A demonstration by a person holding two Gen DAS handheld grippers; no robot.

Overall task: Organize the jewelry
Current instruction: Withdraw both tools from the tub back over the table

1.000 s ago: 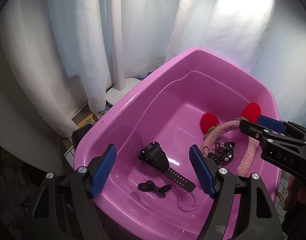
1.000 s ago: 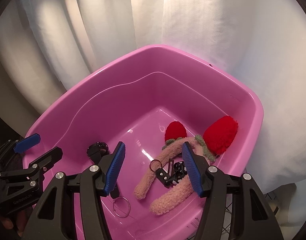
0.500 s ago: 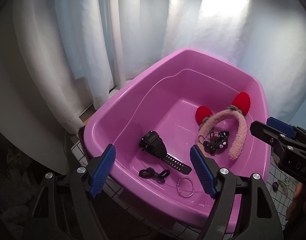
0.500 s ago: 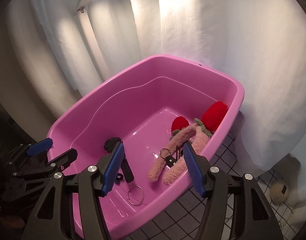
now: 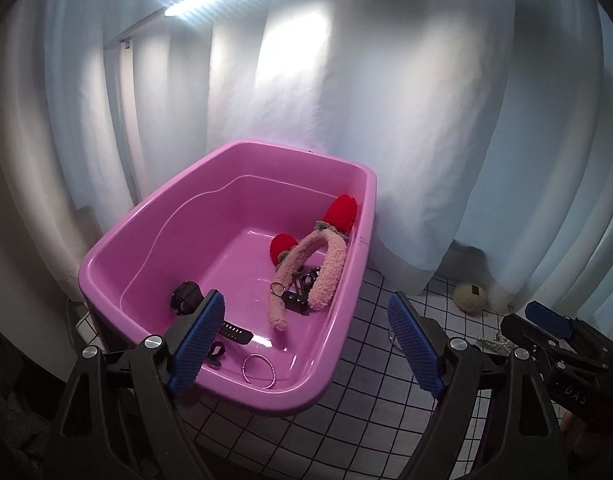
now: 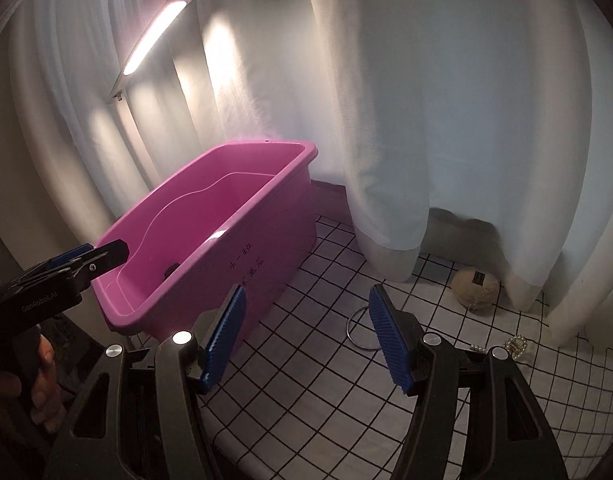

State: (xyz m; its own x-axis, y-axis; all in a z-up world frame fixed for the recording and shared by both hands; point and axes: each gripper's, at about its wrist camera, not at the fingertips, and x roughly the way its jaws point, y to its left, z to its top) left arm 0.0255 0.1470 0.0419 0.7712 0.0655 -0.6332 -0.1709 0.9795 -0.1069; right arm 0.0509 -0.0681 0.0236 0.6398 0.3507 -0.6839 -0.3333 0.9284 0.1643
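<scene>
A pink plastic tub (image 5: 348, 280) (image 6: 266, 248) stands on a checked cloth. In it lie a fluffy pink headband with red ears (image 5: 326, 264), a black watch (image 5: 186, 298), a black clip bunch (image 5: 300, 294), a black hair tie (image 5: 216, 350) and a metal ring (image 5: 258, 372). On the cloth to the right lie a second metal ring (image 6: 360, 328), a pearl piece (image 6: 514, 346) (image 5: 492, 340) and a beige round item (image 6: 476, 290) (image 5: 470, 298). My left gripper (image 5: 306, 344) is open and empty over the tub's near right corner. My right gripper (image 6: 306, 338) is open and empty above the cloth, beside the ring.
White curtains (image 6: 426, 120) hang close behind the tub and down to the cloth. A strip lamp (image 6: 154, 38) glows at the upper left. The checked cloth (image 6: 326, 392) spreads to the right of the tub.
Both grippers have pulled back and swung right, away from the tub's inside. The cloth with the ring, pearl piece and beige item has come into view. Both stay open and empty.
</scene>
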